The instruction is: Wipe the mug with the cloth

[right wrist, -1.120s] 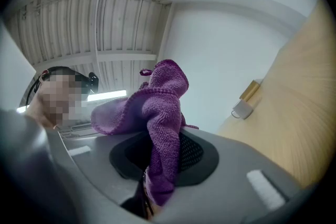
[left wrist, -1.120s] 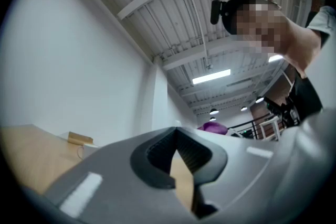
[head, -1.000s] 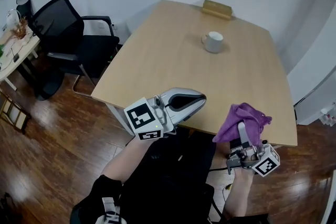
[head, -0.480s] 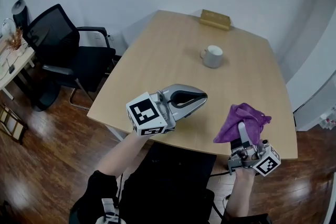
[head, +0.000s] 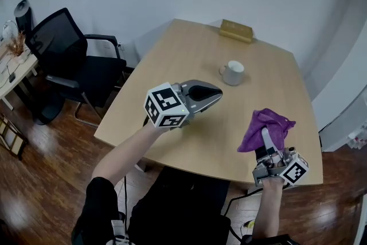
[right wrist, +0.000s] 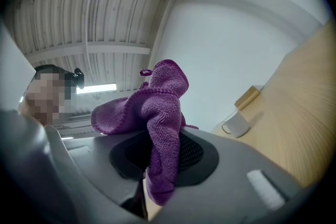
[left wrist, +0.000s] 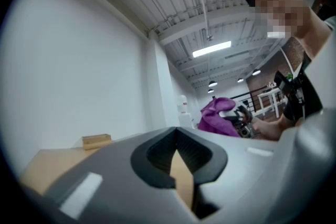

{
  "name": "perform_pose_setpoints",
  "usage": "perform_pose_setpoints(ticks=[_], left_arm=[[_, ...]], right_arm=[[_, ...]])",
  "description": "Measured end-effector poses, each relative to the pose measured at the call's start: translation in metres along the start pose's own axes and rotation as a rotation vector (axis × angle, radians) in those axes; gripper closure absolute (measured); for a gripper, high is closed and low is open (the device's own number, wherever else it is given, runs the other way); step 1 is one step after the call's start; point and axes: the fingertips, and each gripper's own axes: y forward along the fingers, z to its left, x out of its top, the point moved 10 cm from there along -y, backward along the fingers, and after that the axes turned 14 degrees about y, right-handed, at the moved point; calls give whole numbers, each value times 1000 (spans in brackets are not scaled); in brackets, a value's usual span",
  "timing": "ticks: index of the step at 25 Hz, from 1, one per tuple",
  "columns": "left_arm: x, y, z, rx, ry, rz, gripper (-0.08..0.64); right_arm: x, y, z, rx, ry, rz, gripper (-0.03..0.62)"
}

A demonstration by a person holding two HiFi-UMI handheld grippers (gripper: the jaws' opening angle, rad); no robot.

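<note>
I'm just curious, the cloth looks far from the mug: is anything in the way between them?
Nothing visible. The table is bare between the cloth in the right hand-held gripper and the mug; the wooden block lies beyond the mug, the left hand-held gripper off to one side.

The cloth (head: 268, 125) is purple, nubbly knit fabric; the table (head: 183, 60) pale matt wood; the mug (head: 233, 73) smooth, faintly glossy white; the floor (head: 40, 181), lower left, dark glossy wood

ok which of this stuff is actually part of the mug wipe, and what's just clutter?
Job: mug on the table; purple cloth, clamped in the right gripper; left gripper, shut, empty.
Lying about: wooden block at the table's far edge; black office chair.
</note>
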Motion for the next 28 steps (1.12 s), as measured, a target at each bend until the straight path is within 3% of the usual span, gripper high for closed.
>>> perform_pose_setpoints(ticks=[10, 16, 18, 24, 28], left_arm=[[-79, 45, 102, 114, -78, 280, 541], [-128, 65, 138, 166, -130, 334, 541], [-139, 72, 142, 161, -136, 329, 533], [-161, 97, 156, 66, -96, 360, 340], [-171, 111, 163, -7, -41, 399, 330]], right_arm=[[34, 68, -68, -109, 19, 145, 511], [43, 95, -106, -176, 1, 201, 511], [46, 97, -118, -199, -11, 203, 511], [51, 95, -149, -227, -12, 154, 511], [56, 87, -155, -225, -10, 134, 511]])
